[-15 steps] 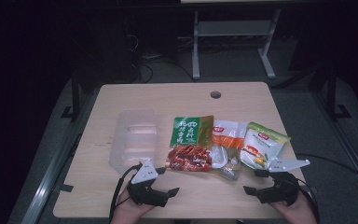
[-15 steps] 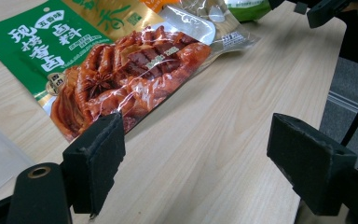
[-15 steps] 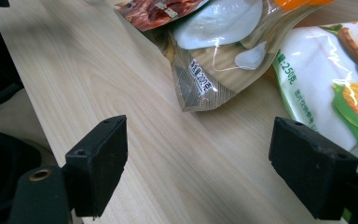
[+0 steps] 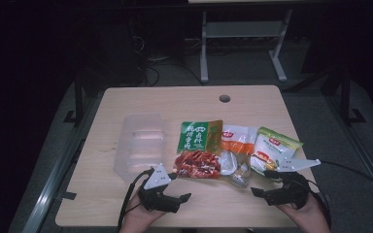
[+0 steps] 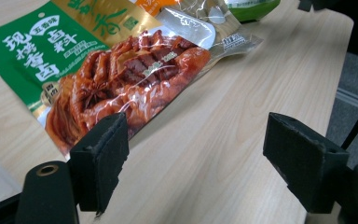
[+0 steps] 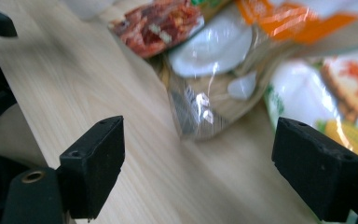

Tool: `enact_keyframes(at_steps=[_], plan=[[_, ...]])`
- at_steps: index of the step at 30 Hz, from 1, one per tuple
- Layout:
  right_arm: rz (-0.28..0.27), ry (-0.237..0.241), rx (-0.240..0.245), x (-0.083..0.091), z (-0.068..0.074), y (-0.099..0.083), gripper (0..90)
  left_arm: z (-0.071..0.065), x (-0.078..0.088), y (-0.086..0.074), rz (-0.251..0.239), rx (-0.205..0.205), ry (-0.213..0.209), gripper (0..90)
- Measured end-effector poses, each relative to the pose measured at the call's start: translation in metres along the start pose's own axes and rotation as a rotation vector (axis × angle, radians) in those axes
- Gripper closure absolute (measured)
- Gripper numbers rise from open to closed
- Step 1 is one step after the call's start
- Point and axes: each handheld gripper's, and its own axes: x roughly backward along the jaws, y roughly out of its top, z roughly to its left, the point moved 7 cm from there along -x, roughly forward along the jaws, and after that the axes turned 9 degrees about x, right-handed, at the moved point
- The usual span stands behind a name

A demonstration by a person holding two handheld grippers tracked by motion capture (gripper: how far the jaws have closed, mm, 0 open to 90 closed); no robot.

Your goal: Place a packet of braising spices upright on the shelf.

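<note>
Left gripper [image 5: 196, 168] jaws apart | green packet [image 5: 51, 51]: "现捞香卤"

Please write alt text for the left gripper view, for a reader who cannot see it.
Two open black jaws of the left gripper frame bare wooden table. Beyond its left jaw lies a green and gold food packet with a clear window showing red-brown contents.

The green-and-gold sauce packet [image 5: 74, 51] bears large white Chinese characters, 现榨香卤, with 卤料 alongside; smaller print is unreadable.
</note>
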Motion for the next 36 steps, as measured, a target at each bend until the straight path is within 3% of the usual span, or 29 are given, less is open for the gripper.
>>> enact_keyframes(at_steps=[4, 6, 9, 13, 14, 20, 23, 29, 32, 36], plan=[[-0.003, -0.008, 0.020, 0.003, 0.002, 0.015, 15.7, 0.000, -0.002, 0.006, 0.009, -0.014, 0.007, 24.1], [0.000, -0.032, 0.040, 0.003, -0.001, 0.033, 14.9, 0.002, -0.004, 0.011, 0.020, -0.017, 0.012, 25.0], [0.005, -0.029, 0.045, 0.001, -0.001, 0.051, 15.0, 0.006, -0.009, 0.020, 0.021, -0.029, 0.026, 26.7], [0.016, -0.023, 0.052, -0.003, -0.004, 0.066, 15.2, 0.009, -0.019, 0.029, 0.023, -0.012, 0.045, 26.9], [0.021, -0.011, 0.049, -0.008, -0.004, 0.076, 15.4, 0.012, -0.024, 0.031, 0.035, -0.018, 0.062, 28.2], [0.058, -0.010, 0.056, -0.025, -0.012, 0.098, 15.7, 0.014, -0.034, 0.034, 0.033, -0.007, 0.089, 34.4], [0.082, -0.009, 0.067, -0.036, -0.017, 0.110, 15.8, 0.017, -0.040, 0.036, 0.029, 0.024, 0.097, 37.2], [0.123, -0.018, 0.062, -0.054, -0.028, 0.132, 16.9, 0.021, -0.050, 0.035, 0.046, 0.032, 0.180, 45.8], [0.148, -0.022, 0.044, -0.068, -0.039, 0.142, 17.9, 0.025, -0.057, 0.032, 0.093, 0.023, 0.210, 55.4], [0.181, -0.023, 0.032, -0.079, -0.045, 0.146, 18.5, 0.026, -0.065, 0.030, 0.113, 0.024, 0.227, 61.4]])
